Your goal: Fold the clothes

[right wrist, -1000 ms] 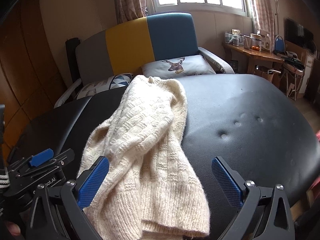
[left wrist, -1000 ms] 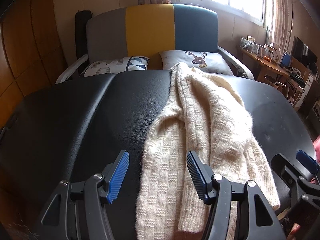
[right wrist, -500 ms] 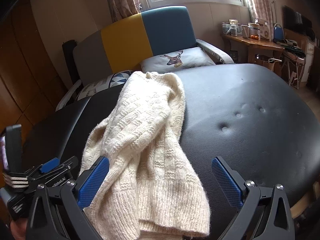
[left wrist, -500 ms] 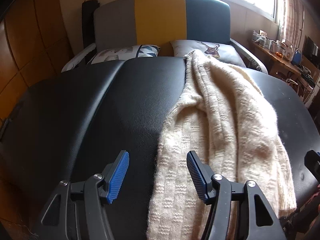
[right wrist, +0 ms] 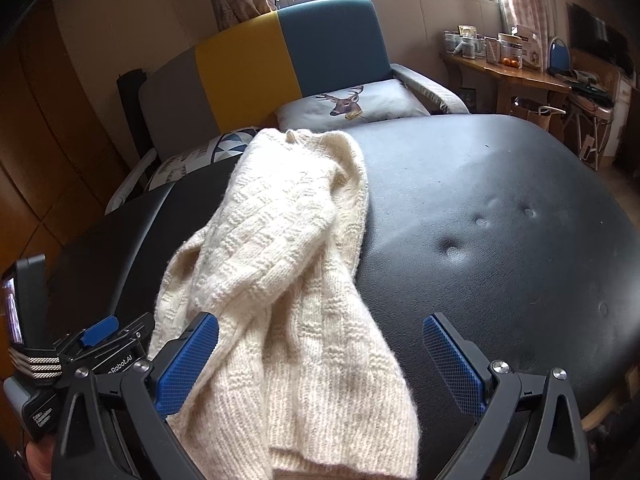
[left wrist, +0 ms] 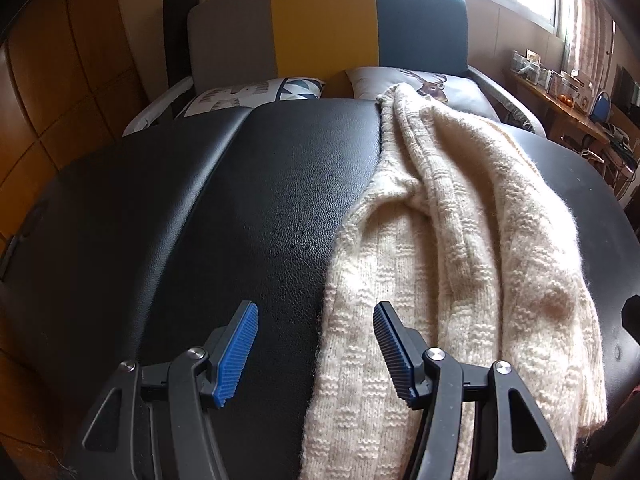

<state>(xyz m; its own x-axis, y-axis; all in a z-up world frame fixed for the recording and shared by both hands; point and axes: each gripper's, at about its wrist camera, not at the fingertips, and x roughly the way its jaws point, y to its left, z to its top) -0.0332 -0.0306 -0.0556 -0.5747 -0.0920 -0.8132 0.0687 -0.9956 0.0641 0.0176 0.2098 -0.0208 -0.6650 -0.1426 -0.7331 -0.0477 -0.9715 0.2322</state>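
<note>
A: Where's our cream sweater (left wrist: 460, 240)?

B: Bunched lengthwise from the black padded bench (left wrist: 260, 208)'s far edge to its near edge.

A: Our tongs?

B: Left gripper (left wrist: 316, 350) and right gripper (right wrist: 320, 362) gape empty above its near end, likely so we can grab it.

Cream knit sweater (left wrist: 460, 240) lies bunched lengthwise on the black padded surface (left wrist: 260, 200), chunky basket-weave texture, layers folded loosely over one another, its ribbed end at the far edge, its near end draping toward the front edge.
</note>
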